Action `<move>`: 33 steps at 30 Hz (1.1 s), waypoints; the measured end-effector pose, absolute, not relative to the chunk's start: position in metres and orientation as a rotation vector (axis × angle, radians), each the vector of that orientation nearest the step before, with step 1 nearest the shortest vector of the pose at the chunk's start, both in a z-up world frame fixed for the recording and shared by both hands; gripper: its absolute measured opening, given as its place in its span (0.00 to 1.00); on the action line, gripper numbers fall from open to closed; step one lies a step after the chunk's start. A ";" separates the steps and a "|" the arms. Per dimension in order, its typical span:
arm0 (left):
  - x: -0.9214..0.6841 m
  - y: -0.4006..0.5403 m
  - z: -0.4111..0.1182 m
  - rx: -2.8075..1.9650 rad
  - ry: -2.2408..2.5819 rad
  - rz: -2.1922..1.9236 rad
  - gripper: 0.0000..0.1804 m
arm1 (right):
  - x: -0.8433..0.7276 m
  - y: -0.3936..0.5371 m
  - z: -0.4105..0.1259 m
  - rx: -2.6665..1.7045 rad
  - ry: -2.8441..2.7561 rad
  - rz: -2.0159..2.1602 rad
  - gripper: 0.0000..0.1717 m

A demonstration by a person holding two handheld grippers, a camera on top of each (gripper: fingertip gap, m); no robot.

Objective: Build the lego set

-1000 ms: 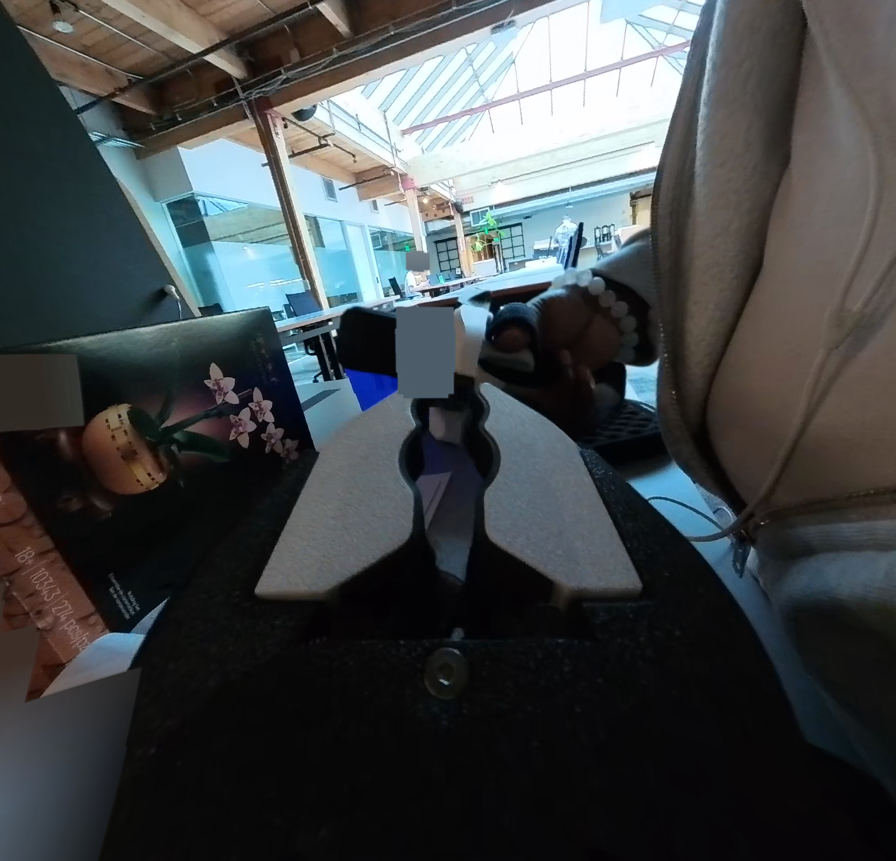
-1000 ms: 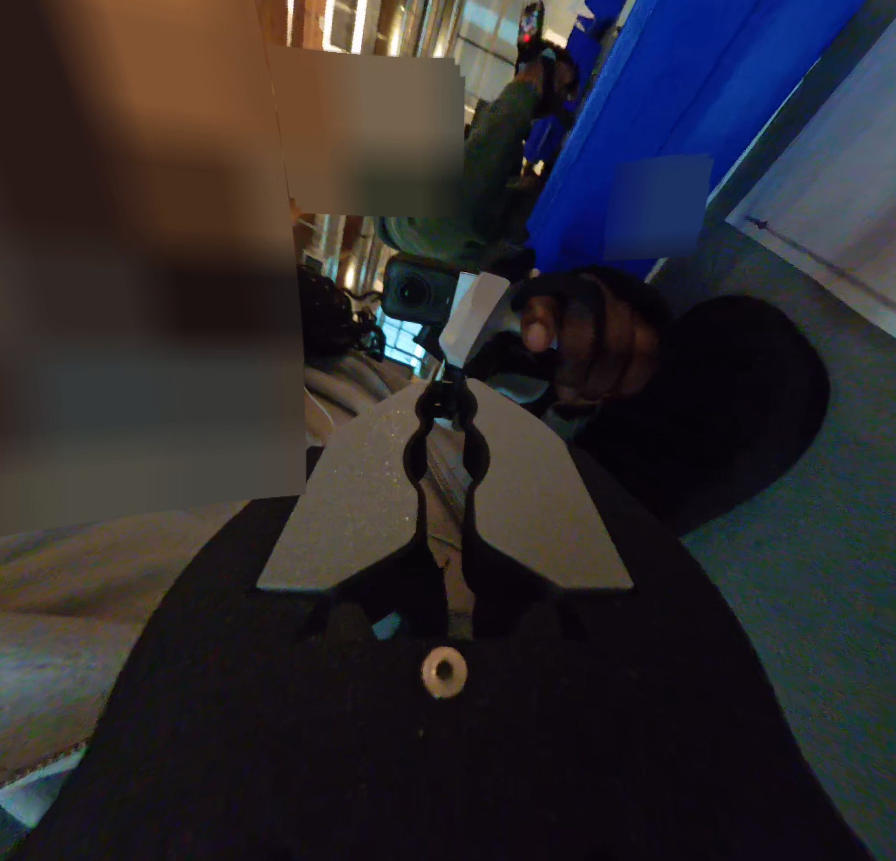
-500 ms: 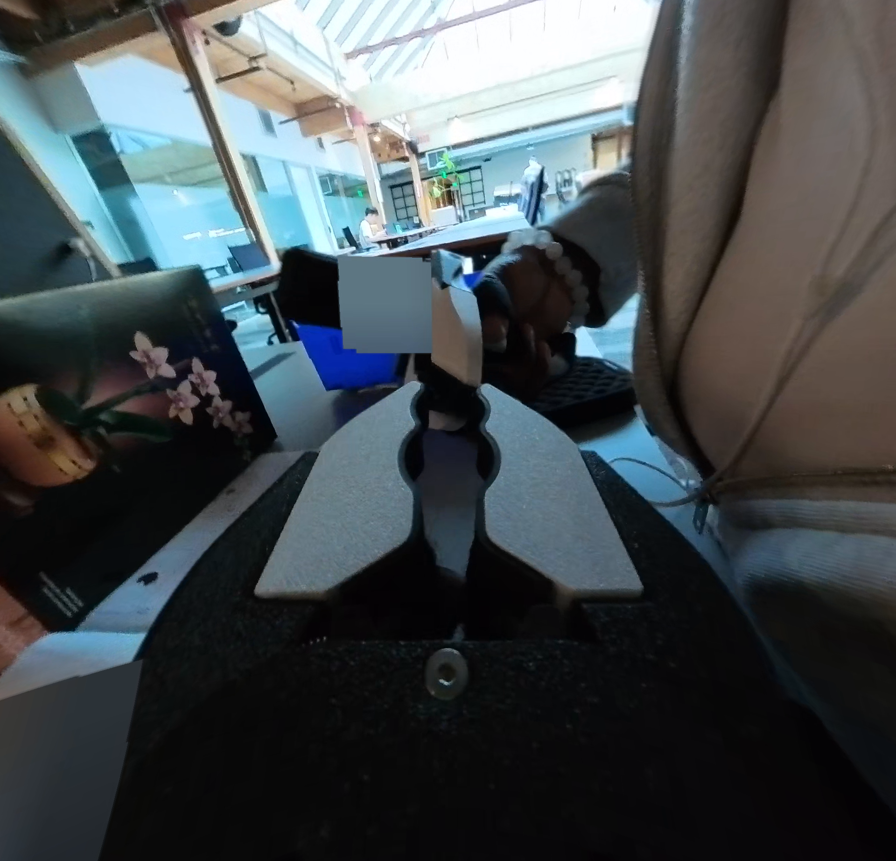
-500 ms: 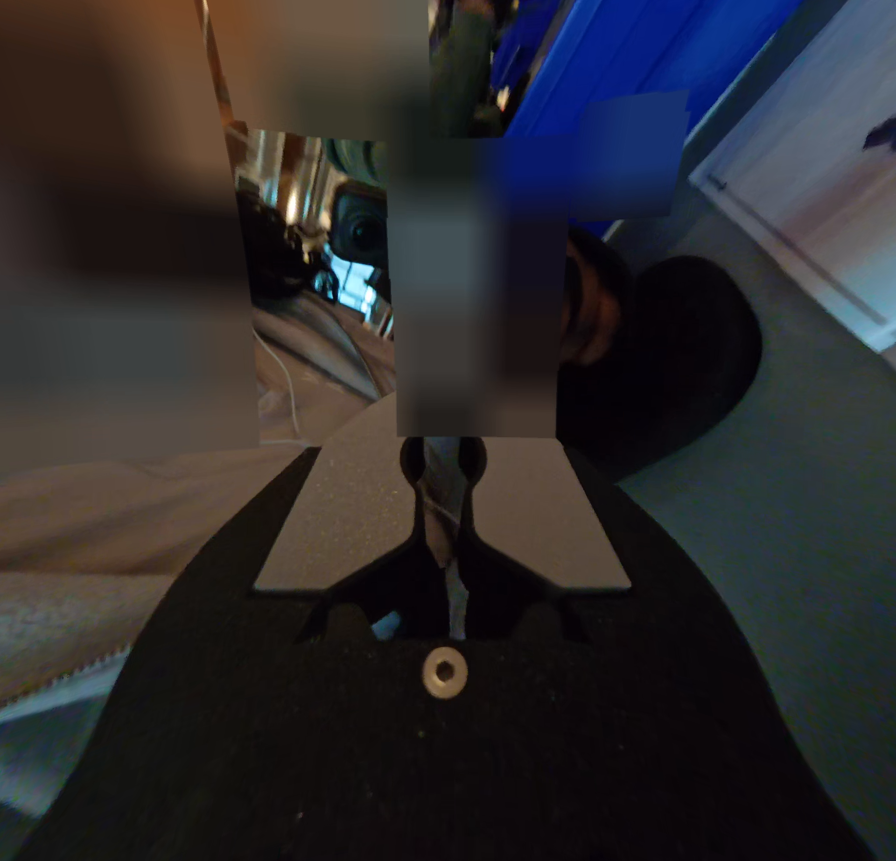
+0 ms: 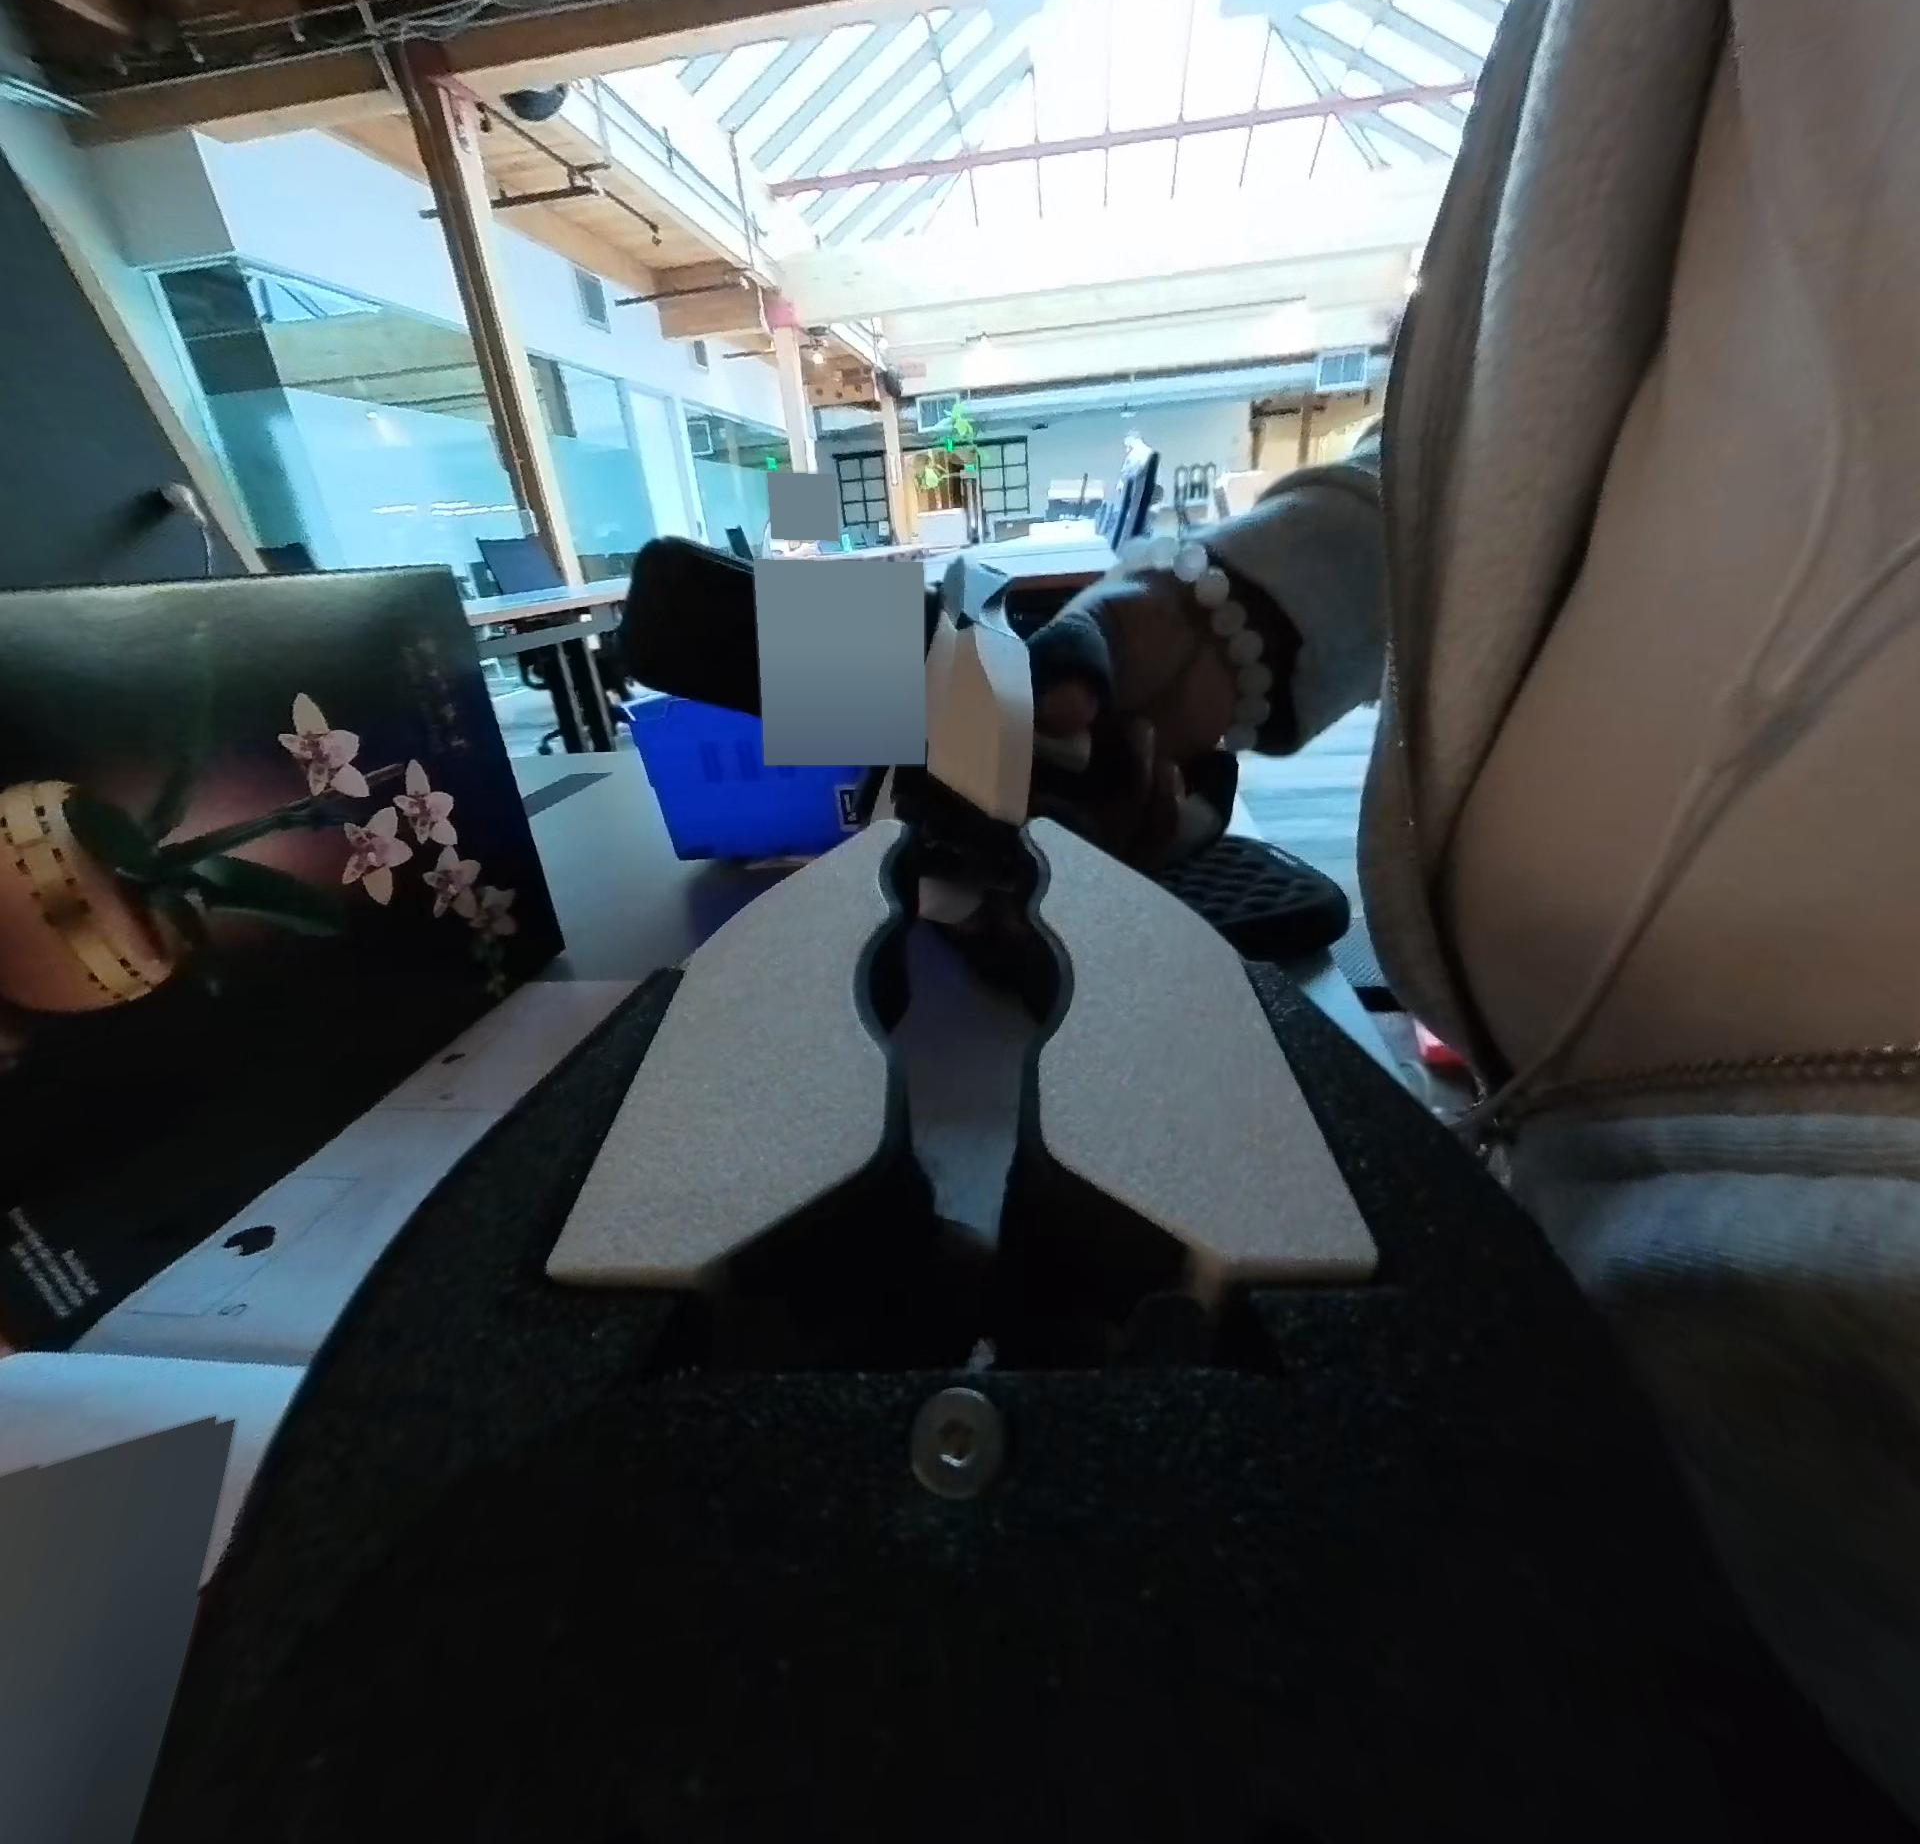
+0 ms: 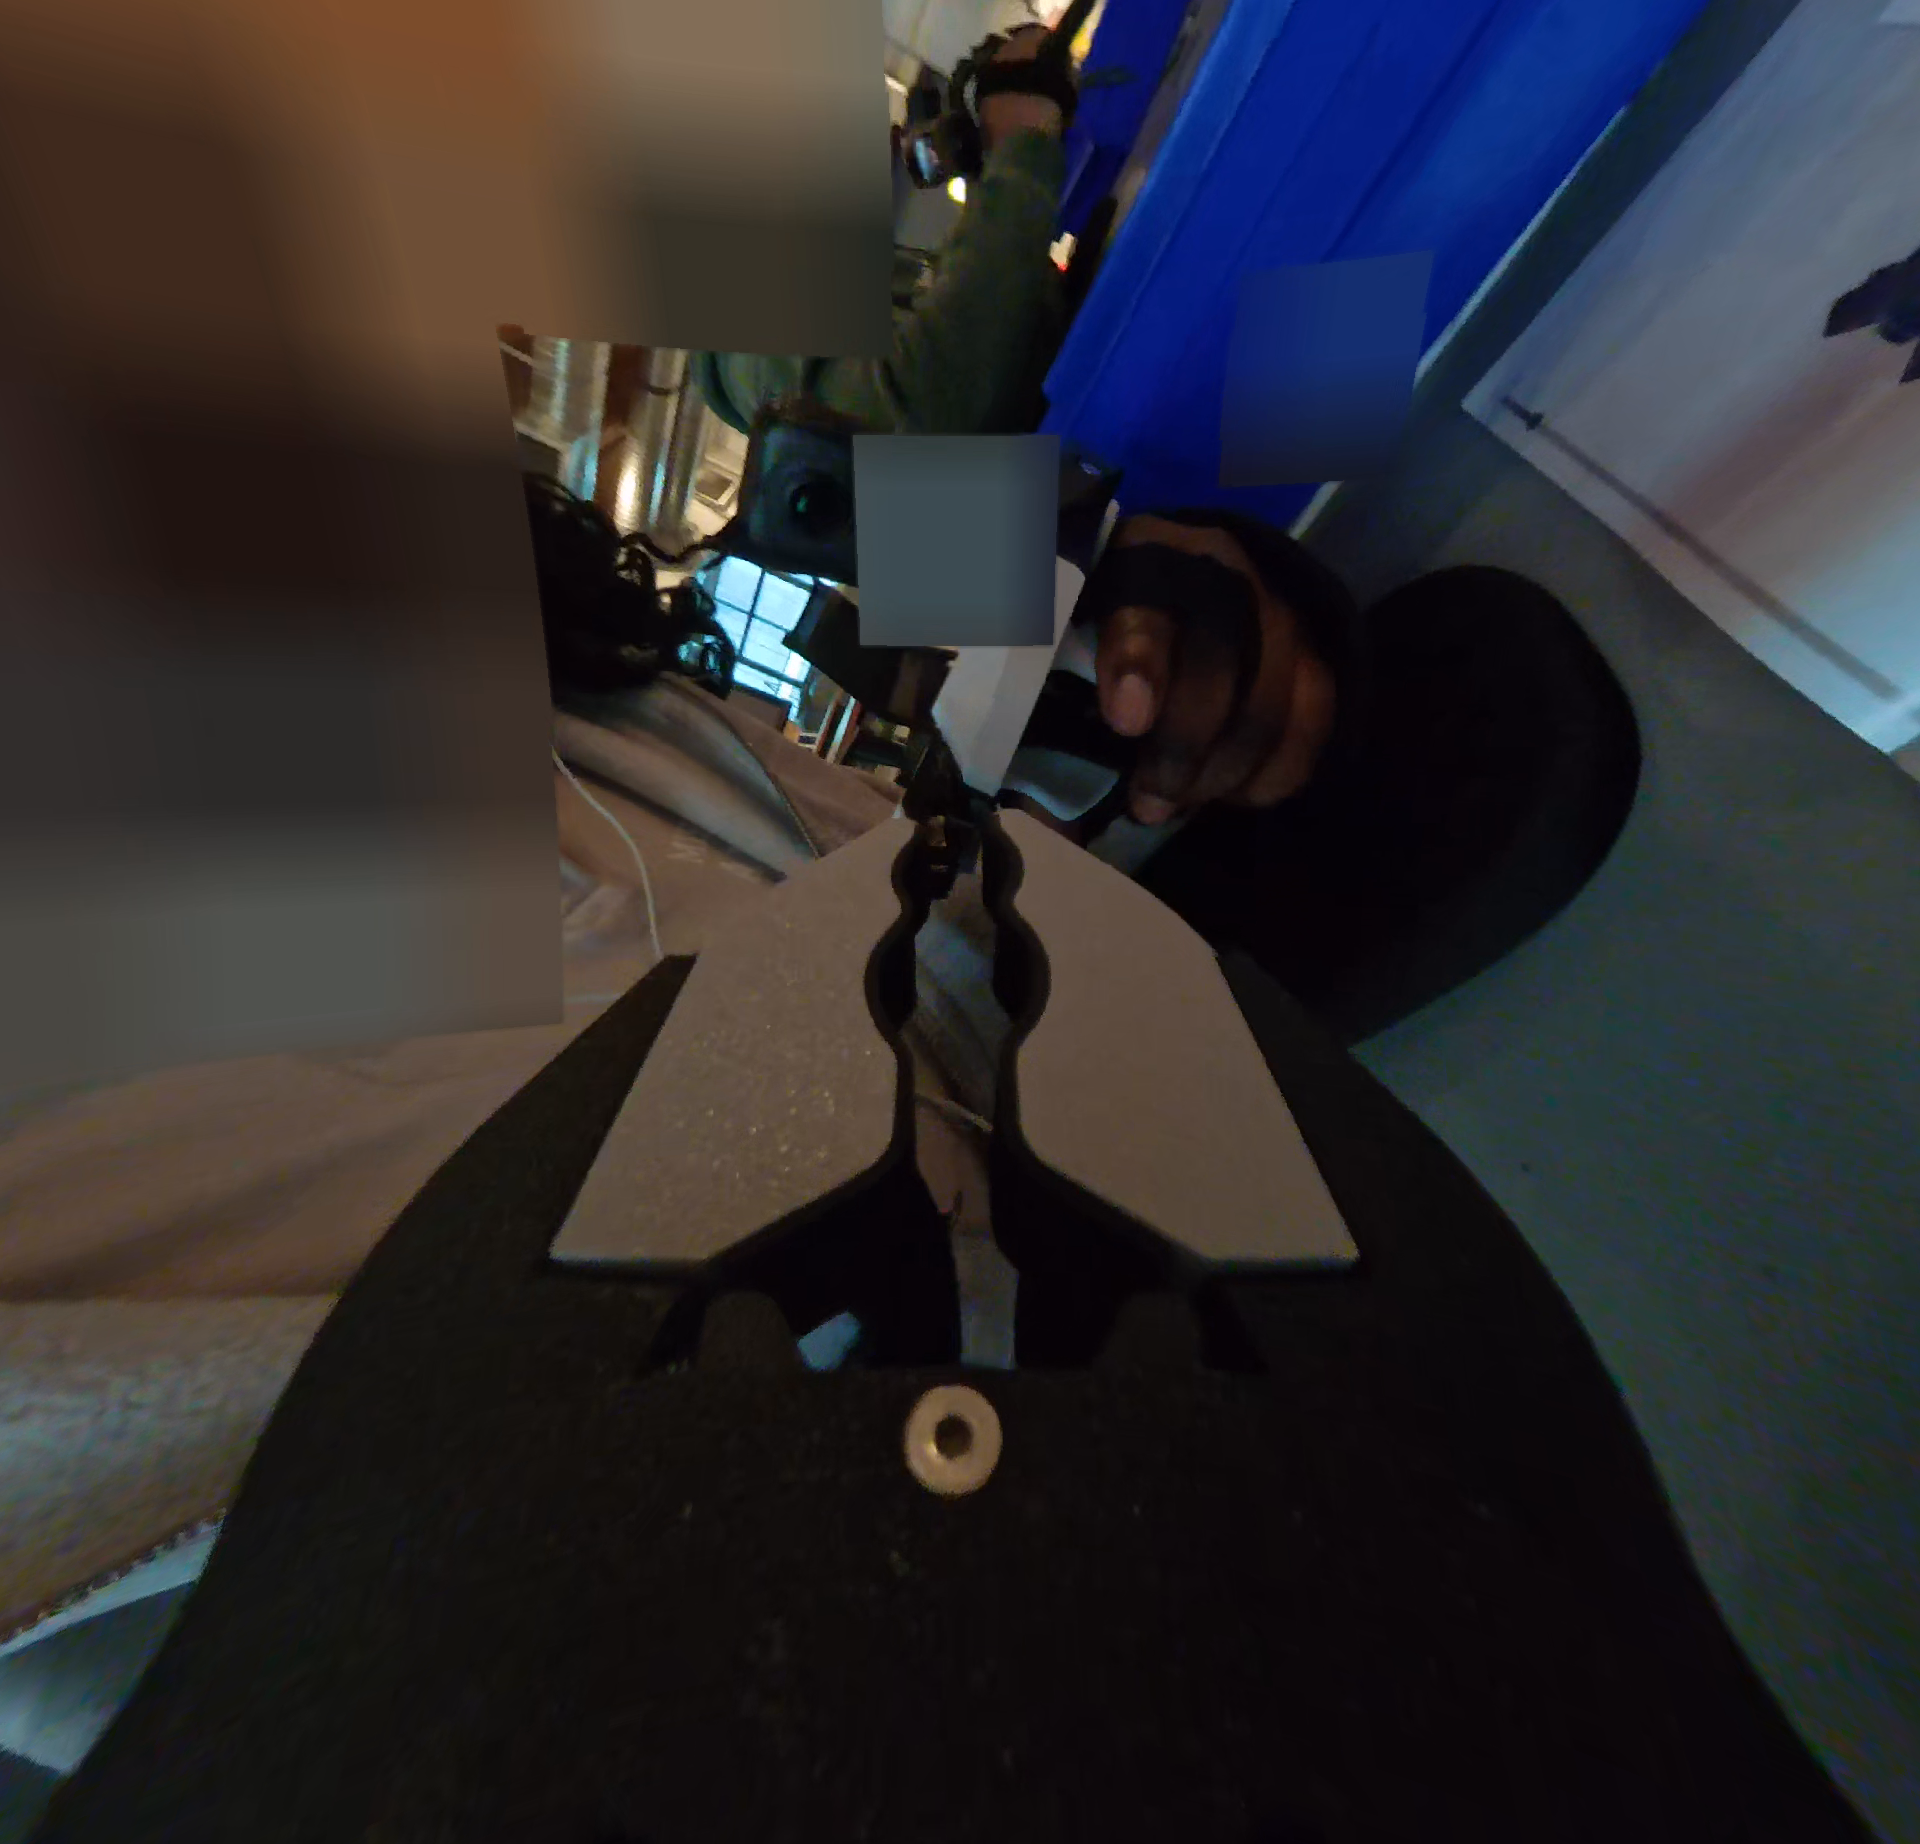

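Left wrist view: L gripper held low over grey table, jaws nearly together, only a narrow slot left. Tips pinching small dark piece; piece fills the slot, looks pressed both sides. R gripper coming in from above/behind, pale fingers angled down onto same piece; R hand w/ bead bracelet behind it. Box w/ orchid picture standing at left, well apart. Blue bin beyond tips. Black ribbed pad at right, beside beige hoodie.

Right wrist view: dim, tilted. R jaws closer than L's, tips nipping same dark piece, a small brassy glint on it. L gripper's pale finger meeting the piece from opposite side, so piece held between both grippers, off the table. L hand in fingerless glove just behind. L camera facing in. Blue panel upper right. What kind of piece: cannot tell, too small and dark.
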State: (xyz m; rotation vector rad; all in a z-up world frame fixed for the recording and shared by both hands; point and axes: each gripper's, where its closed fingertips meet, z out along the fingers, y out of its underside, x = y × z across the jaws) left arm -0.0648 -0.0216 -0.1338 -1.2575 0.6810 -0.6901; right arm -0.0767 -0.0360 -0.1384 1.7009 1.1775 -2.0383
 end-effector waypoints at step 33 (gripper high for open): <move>-0.066 -0.023 -0.128 -1.199 0.696 -0.576 0.09 | -0.076 -0.044 -0.127 1.601 1.100 -1.986 0.12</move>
